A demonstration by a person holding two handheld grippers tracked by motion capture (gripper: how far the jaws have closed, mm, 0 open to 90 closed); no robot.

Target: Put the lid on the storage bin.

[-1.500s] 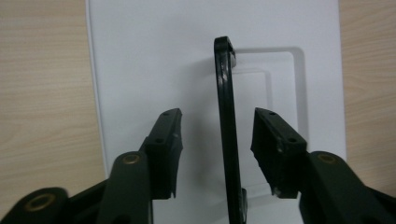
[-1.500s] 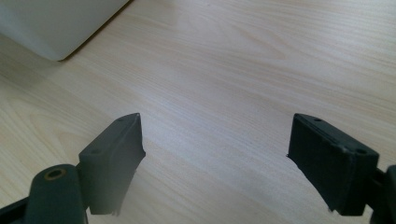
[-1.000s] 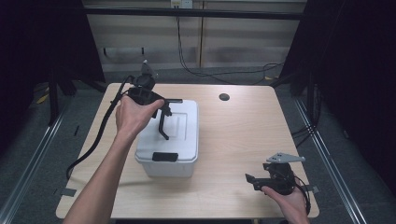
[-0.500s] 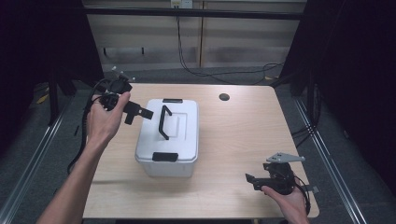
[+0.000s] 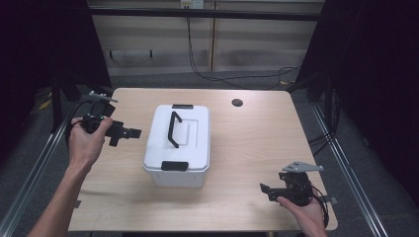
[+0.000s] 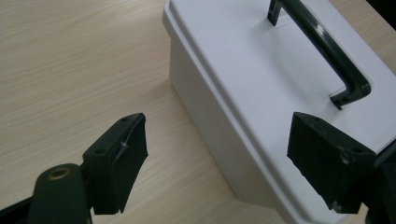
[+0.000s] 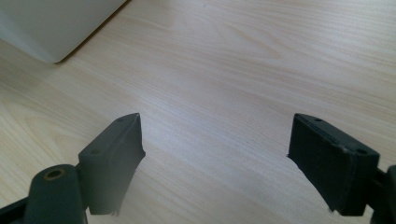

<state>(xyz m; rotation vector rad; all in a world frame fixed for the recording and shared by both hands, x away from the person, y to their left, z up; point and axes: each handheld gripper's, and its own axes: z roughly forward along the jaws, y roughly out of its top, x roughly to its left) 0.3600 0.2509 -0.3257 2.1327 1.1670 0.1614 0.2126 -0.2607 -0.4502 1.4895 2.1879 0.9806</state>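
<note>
A white lidded box (image 5: 184, 148) with a black handle (image 5: 173, 129) stands in the middle of the wooden table (image 5: 257, 143). Black latches sit at its near end (image 5: 174, 166) and far end (image 5: 182, 106). My left gripper (image 5: 123, 136) hovers open just left of the box, jaws pointing at its side. In the left gripper view, the gripper (image 6: 219, 123) frames the box wall (image 6: 210, 112), and the handle (image 6: 322, 42) arches above the lid. My right gripper (image 5: 267, 192) rests open near the front right corner. In the right gripper view, that gripper (image 7: 215, 126) spans bare wood.
A small dark round hole (image 5: 237, 102) marks the table's far right. A corner of the box (image 7: 56, 28) shows at the upper left of the right gripper view. Cables trail over the floor (image 5: 237, 74) behind the table. Metal rails (image 5: 44, 153) run along both sides.
My left gripper has pulled away from the box handle, swung out to the left and come down beside the box. The right gripper has stayed in place.
</note>
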